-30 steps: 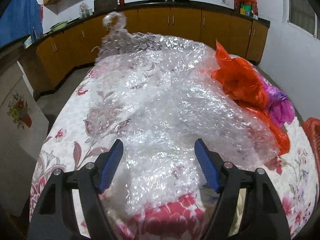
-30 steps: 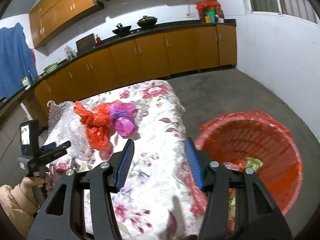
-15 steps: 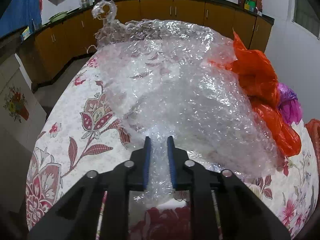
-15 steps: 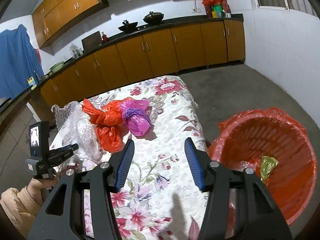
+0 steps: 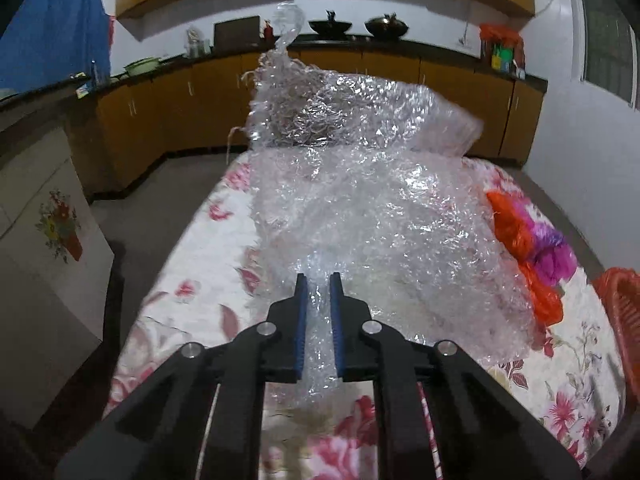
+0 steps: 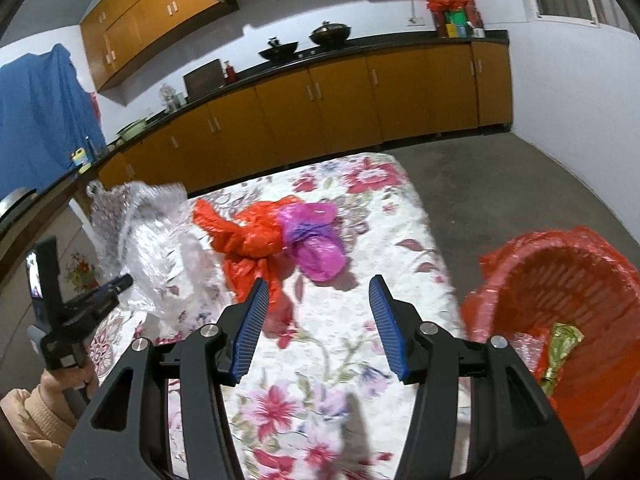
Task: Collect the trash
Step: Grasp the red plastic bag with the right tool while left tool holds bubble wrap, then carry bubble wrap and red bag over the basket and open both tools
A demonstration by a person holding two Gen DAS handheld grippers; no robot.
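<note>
Left tool (image 5: 318,280) clamped on near edge of bubble wrap (image 5: 372,208); sheet stretches ahead over worktop (image 6: 352,312). Right tool (image 6: 316,292) open, empty. Basket (image 6: 560,280) right of right tool, far from left tool.

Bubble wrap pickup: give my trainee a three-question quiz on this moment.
1. True or false: the left hand-held gripper is shut on the bubble wrap.
2. What lies between the orange plastic bag and the orange bin?
A. a purple plastic bag
B. a wok
C. a blue cloth
3. Fill in: the right hand-held gripper is ____, with nothing between its fingers.

Key
1. True: a bunched edge is pinched between the blue pads.
2. A: the purple plastic bag touches the orange one on the floral tablecloth.
3. open
</note>
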